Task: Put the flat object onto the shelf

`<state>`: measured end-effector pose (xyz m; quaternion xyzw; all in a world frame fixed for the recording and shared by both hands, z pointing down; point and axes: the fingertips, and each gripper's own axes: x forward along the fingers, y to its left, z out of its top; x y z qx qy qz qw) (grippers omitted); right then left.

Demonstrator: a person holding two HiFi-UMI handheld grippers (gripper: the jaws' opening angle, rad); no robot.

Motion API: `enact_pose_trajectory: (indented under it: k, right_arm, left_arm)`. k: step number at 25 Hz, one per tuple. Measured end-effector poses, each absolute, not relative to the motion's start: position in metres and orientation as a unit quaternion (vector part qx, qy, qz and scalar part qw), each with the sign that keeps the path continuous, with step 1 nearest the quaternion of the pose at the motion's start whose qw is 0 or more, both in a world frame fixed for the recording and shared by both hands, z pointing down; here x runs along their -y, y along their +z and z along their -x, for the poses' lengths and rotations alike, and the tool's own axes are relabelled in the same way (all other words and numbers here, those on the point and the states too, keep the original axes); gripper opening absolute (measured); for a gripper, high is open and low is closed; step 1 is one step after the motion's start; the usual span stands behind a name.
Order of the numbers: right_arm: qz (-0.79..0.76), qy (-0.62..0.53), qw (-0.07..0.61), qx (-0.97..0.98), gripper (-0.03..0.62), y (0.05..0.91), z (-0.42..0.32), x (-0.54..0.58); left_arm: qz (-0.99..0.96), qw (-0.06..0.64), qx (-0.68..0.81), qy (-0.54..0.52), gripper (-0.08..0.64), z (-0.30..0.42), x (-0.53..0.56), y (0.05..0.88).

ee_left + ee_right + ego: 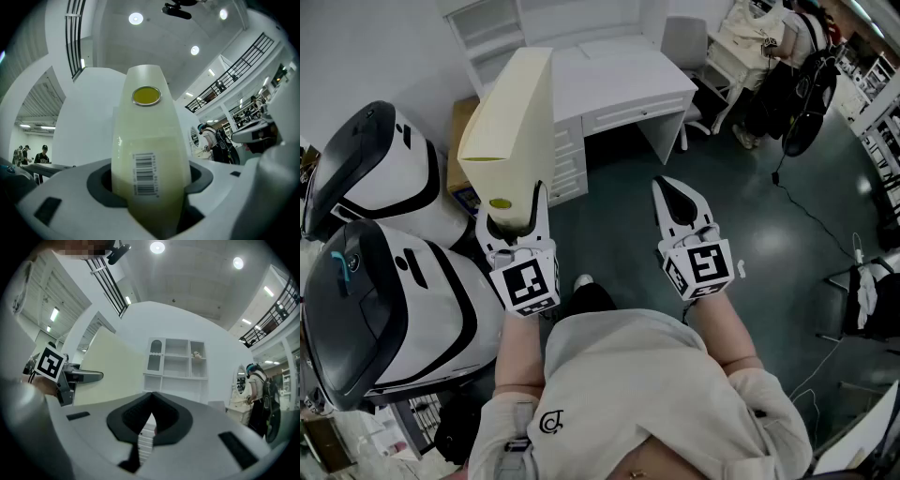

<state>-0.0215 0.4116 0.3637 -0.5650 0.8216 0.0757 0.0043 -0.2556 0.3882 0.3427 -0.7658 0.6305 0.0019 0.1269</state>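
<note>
I count two grippers: left gripper [514, 214], right gripper [674, 189]; one cream flat box [511, 112]. Two white-and-black machines, upper machine [366, 169] and lower machine [384, 309]; one white desk [619, 80], one shelf unit [492, 33], one chair [686, 42].

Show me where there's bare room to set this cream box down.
The white desk top is bare where visible, bordered by the shelf unit behind and the chair at its right. The dark floor ahead is open. Crowded: white machines at left, bags far right.
</note>
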Motion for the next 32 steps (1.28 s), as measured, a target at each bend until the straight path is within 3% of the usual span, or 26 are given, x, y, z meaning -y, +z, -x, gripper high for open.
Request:
enact_pose_trajectory:
  k: [21,32]
  right_arm:
    - [0.579,0.041,0.040,-0.814,0.008,0.364,-0.002,-0.409]
    - [0.592,0.031,0.018,-0.805,0.008,0.376,-0.015,-0.321]
  left_arm:
    - [0.773,0.112,-0.624,0.002,0.314,0.240,-0.376,0.344]
    - [0.791,0.101,-0.603,0.002,0.316,0.219,-0.284,0.354]
